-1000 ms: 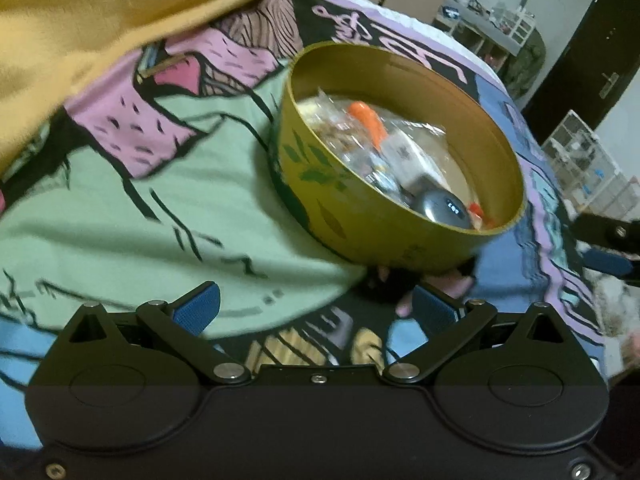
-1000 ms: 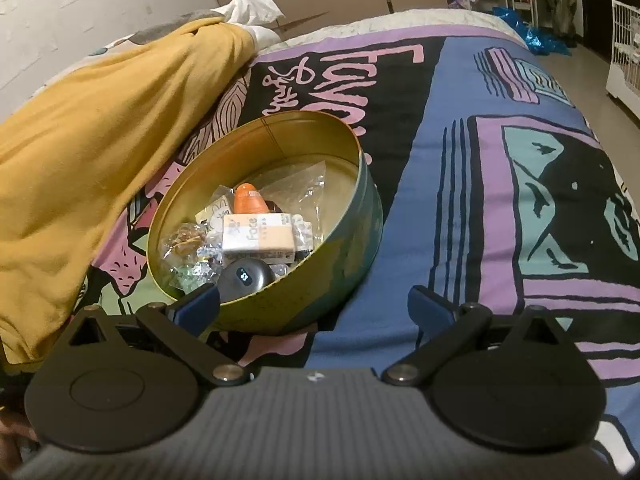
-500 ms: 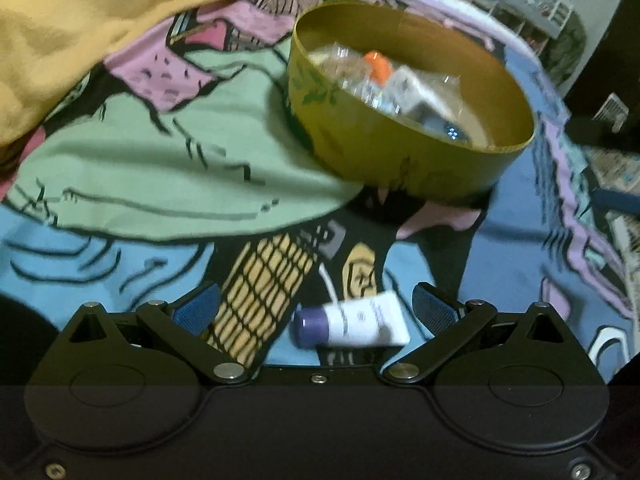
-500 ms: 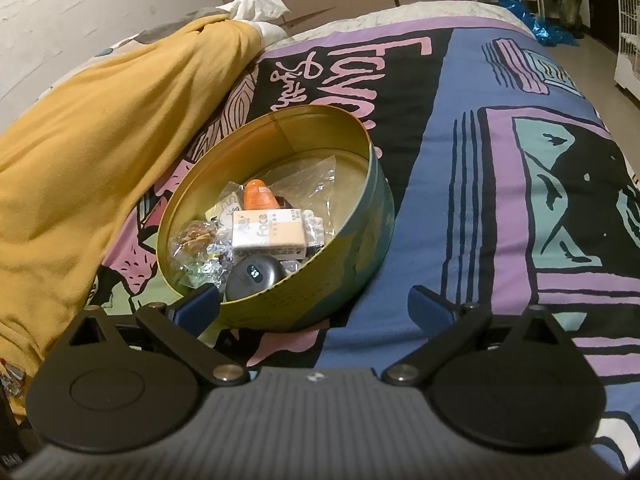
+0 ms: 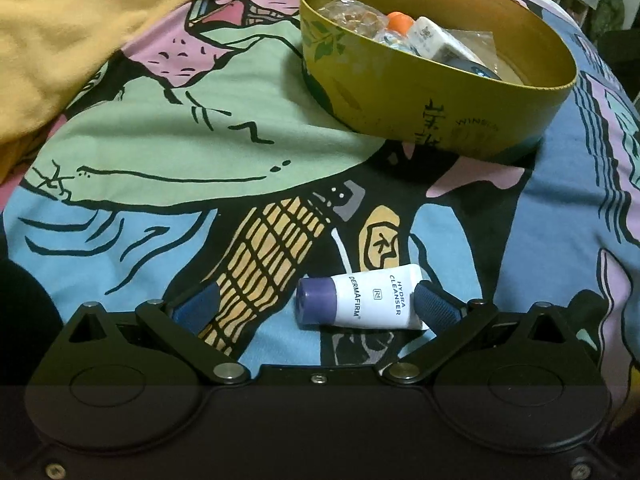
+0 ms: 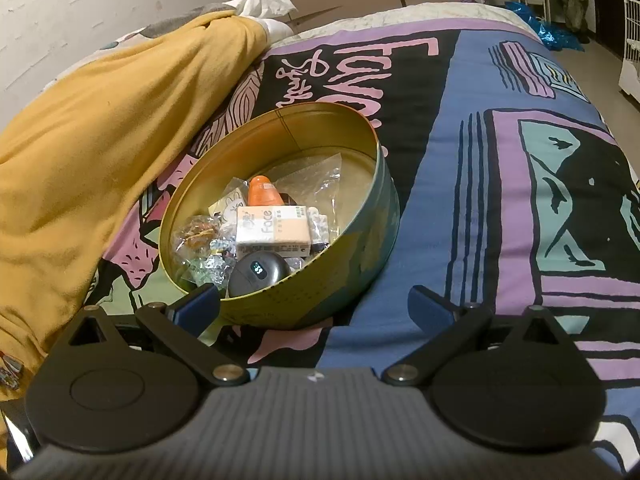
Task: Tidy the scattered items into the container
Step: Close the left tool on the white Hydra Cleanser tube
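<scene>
Lying sideways: white purple-capped cleanser tube (image 5: pixel 360 300)

A colourful cartoon-print bedspread (image 6: pixel 500 184) covers the bed, with a rumpled mustard-yellow fabric blanket (image 6: pixel 100 128) bunched along one side.

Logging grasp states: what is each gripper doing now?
Left gripper: open, around the white purple-capped cleanser tube.
Right gripper: open, empty.

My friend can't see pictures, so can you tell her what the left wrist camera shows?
A small white tube with a purple cap lies on a colourful bedspread between the open jaws of the left gripper, touching the right one. Behind it sits a round gold tin already holding small items, with a yellow blanket at the left.
</scene>
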### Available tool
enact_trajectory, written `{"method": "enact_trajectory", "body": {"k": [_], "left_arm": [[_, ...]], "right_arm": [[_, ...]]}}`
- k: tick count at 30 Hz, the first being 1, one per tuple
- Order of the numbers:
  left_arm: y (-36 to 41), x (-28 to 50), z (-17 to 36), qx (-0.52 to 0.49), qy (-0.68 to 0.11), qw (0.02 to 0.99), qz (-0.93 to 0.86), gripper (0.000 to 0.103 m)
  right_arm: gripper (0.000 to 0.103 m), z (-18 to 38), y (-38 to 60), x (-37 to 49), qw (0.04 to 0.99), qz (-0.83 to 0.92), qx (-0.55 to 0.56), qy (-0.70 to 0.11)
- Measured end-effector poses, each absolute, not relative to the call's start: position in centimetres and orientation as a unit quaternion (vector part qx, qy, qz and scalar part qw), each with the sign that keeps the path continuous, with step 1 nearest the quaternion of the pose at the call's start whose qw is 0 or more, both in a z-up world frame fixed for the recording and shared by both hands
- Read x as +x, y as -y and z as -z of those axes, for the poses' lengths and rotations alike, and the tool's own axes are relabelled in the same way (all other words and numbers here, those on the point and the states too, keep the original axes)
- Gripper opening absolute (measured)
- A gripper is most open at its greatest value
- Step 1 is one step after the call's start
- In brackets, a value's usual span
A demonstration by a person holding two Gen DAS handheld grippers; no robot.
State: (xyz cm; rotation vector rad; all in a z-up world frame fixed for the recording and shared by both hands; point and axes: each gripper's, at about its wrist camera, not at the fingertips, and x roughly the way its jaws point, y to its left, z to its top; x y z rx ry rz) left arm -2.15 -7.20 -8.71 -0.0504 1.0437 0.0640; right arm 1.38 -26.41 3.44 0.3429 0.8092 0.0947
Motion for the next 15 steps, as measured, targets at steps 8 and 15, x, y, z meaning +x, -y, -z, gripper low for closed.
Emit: {"method": "enact_trajectory", "body": {"k": [8, 15], "left_arm": [[7.26, -2.47, 8.78, -0.024, -0.491, 0.870, -0.027, 0.100], [7.78, -2.96, 8.44, -0.033, -0.486, 0.873, 0.002, 0.070]], "right_arm": [[0.103, -3.31, 26.23, 1.47, 0.904, -0.046, 0.161, -0.394], [0.103, -3.27, 26.25, 1.46, 0.904, -0.045, 0.161, -0.395]]}}
